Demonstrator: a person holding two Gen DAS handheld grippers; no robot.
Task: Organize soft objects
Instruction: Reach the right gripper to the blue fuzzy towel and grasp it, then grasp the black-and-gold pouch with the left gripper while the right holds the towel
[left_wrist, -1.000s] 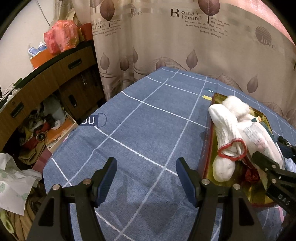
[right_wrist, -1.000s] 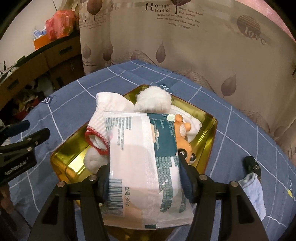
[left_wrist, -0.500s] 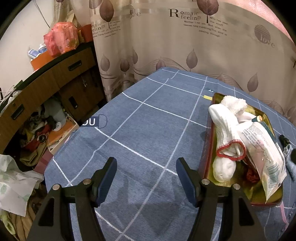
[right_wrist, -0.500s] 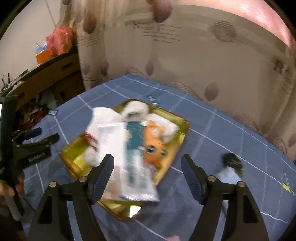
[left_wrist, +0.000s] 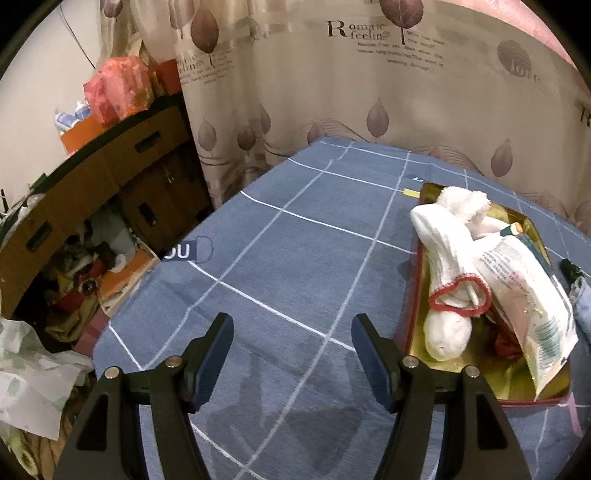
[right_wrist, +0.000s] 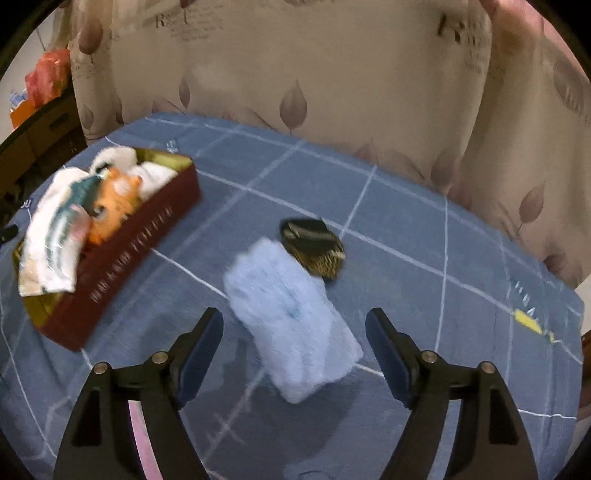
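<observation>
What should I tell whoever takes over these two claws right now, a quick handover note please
Left claw: open, empty, over bare tablecloth beside the tray.
Right claw: open, empty, over the light blue fluffy cloth.
Tray: holds the white socks, tissue pack and orange plush toy.
Done: those items are in the tray.
Left: the blue cloth lies on the table outside the tray, touching a dark patterned item; the cloth looks like the next pick. Right view is blurred, so recheck before closing.
</observation>
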